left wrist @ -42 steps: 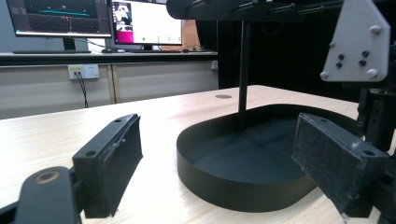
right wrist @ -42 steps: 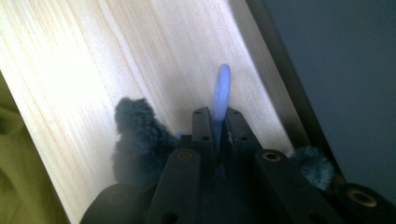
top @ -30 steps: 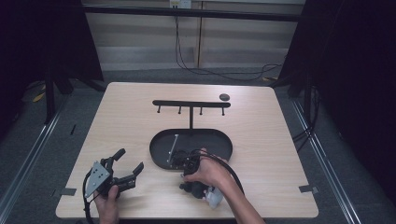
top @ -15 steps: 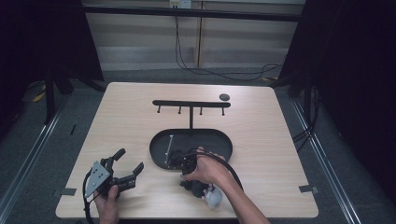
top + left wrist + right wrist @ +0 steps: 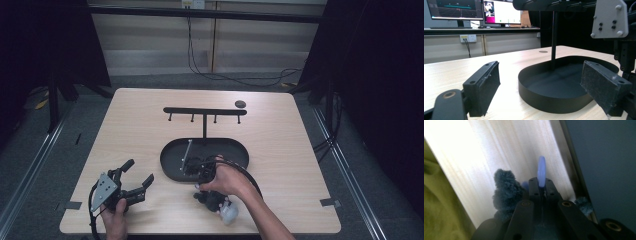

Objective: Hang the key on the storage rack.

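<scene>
The right tool (image 5: 541,187) is clamped on a thin blue plastic ring (image 5: 541,171), with fuzzy grey-blue fabric (image 5: 505,190) bunched beside its jaws. It is held at the near rim of the oval black metal tray (image 5: 172,172), probably so the piece can be lifted toward the black hook rack (image 5: 204,111) above. The left tool (image 5: 134,179) rests apart on the pale wooden surface (image 5: 300,150), jaws spread and empty, likely waiting.

Left tongs (image 5: 134,178) agape; right tongs (image 5: 541,187) clamped tight.
</scene>
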The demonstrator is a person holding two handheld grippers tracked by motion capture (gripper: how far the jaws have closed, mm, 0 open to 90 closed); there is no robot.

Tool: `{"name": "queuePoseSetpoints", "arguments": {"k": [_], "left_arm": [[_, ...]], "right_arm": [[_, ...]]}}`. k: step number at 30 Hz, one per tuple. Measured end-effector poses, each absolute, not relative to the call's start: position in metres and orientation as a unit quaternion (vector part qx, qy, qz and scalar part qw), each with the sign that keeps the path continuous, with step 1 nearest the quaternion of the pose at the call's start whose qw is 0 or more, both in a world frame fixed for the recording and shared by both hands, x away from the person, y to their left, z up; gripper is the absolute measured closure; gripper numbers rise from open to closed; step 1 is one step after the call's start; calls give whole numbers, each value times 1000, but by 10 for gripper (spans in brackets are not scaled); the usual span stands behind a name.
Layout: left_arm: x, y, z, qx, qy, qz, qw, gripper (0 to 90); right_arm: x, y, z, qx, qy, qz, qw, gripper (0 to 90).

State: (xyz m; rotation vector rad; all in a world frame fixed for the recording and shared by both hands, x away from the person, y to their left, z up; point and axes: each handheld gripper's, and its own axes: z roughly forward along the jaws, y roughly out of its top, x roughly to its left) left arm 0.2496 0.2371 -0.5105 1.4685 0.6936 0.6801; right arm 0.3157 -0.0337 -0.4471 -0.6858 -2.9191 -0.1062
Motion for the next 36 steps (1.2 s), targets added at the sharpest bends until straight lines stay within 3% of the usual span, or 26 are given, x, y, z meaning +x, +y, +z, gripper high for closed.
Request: {"name": "queuePoseSetpoints", "arguments": {"k": [20,25,36], "left_arm": [[250,237,-510,644,303,298,636,153],[250,237,-510,644,304,299,636,154],[250,237,-510,644,304,298,635,154]], "right_arm": [[311,-55,-409,-216,-973,-46,65,878],[310,-56,-401,-207,-976,-54,42,879],[304,-55,-388,-132,-986,-53,83,878]]}}
